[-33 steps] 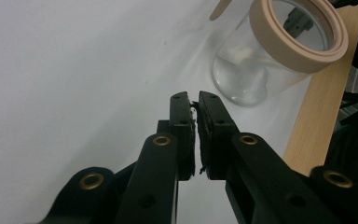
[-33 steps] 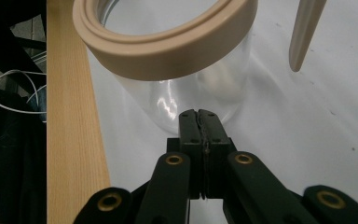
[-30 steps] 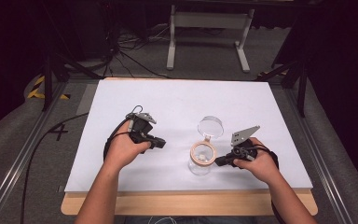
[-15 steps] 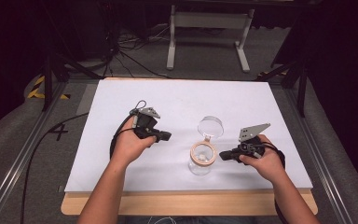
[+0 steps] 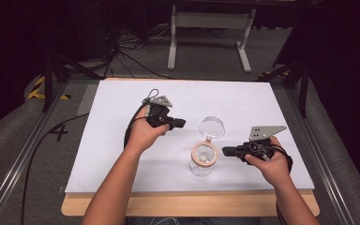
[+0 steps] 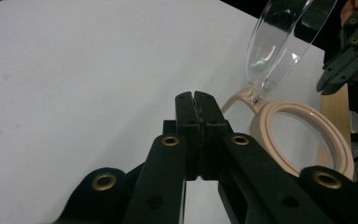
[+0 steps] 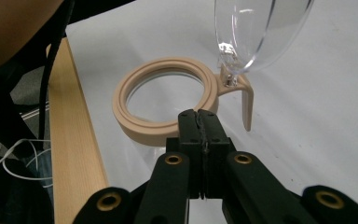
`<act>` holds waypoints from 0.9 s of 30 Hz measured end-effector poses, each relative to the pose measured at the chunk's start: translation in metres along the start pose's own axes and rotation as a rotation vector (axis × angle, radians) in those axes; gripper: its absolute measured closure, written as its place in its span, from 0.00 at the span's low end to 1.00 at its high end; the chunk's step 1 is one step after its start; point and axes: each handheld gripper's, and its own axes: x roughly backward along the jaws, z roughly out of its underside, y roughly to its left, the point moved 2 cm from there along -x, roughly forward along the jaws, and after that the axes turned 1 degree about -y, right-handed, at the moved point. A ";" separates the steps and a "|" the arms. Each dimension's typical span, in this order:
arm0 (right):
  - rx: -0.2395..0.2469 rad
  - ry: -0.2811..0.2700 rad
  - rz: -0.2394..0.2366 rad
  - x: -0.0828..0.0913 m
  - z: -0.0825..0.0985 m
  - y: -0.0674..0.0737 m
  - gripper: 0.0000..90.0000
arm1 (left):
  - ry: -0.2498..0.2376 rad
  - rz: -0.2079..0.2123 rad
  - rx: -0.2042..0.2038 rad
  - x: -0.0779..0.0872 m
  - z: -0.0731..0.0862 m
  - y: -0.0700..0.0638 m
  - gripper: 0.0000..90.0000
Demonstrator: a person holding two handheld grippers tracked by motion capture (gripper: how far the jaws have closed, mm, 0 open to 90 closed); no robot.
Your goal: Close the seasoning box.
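A clear jar (image 5: 203,158) with a beige ring collar (image 6: 303,135) (image 7: 126,95) stands on the white board (image 5: 122,140). Its clear domed lid (image 5: 211,126) (image 6: 279,42) (image 7: 256,28) is flipped open, hinged at the collar's far side. My left gripper (image 5: 180,123) (image 6: 196,95) hovers left of the lid, pointing at it, with its jaws pressed together and nothing between them. To the right of the jar, my right gripper (image 5: 226,151) (image 7: 198,113) points at the collar, also shut and empty. The right gripper (image 6: 349,51) shows again beyond the lid in the left gripper view.
The board lies on a wooden tabletop whose front edge (image 5: 192,206) runs near the person. Cables (image 5: 131,124) trail from the left gripper across the board. A metal stand (image 5: 206,28) and floor cables lie beyond the table's far edge.
The left hand has moved away from the person and to the right, closer to the open lid. The right hand has lifted slightly beside the jar.
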 end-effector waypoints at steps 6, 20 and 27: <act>0.008 0.002 0.035 -0.003 -0.002 0.005 1.00 | -0.010 0.025 -0.013 -0.010 -0.017 0.002 0.99; -0.043 -0.064 0.061 -0.010 -0.011 0.008 1.00 | -0.032 0.080 -0.058 -0.026 -0.043 -0.012 0.98; -0.047 -0.083 0.045 -0.013 -0.015 0.013 1.00 | -0.030 0.092 -0.099 -0.025 -0.047 -0.022 0.98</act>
